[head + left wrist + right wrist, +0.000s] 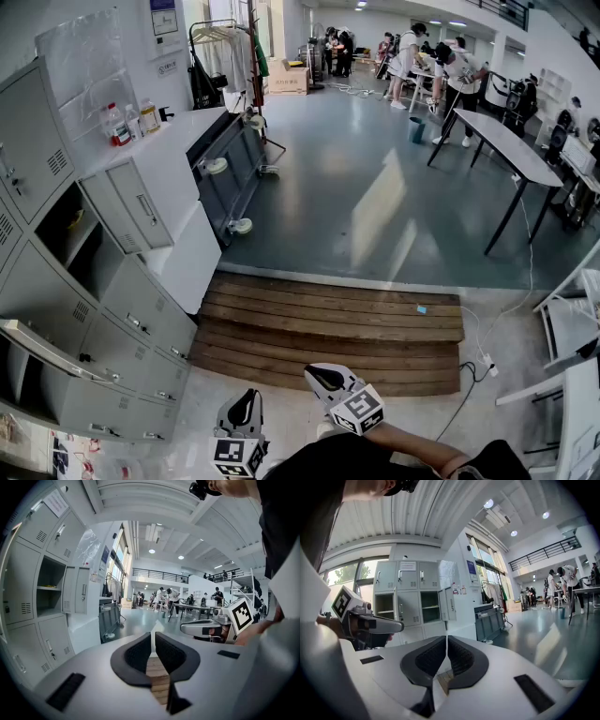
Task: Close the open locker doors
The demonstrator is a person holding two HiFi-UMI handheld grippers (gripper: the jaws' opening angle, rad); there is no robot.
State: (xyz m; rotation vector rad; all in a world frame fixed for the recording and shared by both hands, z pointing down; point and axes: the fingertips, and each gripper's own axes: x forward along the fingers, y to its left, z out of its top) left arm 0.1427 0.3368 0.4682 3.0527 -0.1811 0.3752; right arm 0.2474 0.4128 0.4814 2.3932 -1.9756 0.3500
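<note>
The lockers (56, 272) line the floor's left edge in the head view. One door (139, 208) in an upper row stands swung out, its compartment (67, 228) bare and dark beside it. Lower down, near the picture's left corner, a second door (45, 349) juts out edge-on over another dark opening. The right claw view shows the same bank (410, 599) from the front, with two compartments open (384, 606) (430, 605) and a door (449, 603) hanging out at the right one.

Both claws are held low and near level, well apart from the lockers. The left claw (244, 412) (153, 641) is released by a narrow slit, with only the wooden planks (328, 328) showing through it. The right claw (325, 378) (446, 641) is clenched, tips touching, on nothing.

A white bench (178, 141) adjoins the lockers at their far end, with bottles (127, 122) on its back corner. People (412, 56) stand far off across the grey floor (375, 197).
</note>
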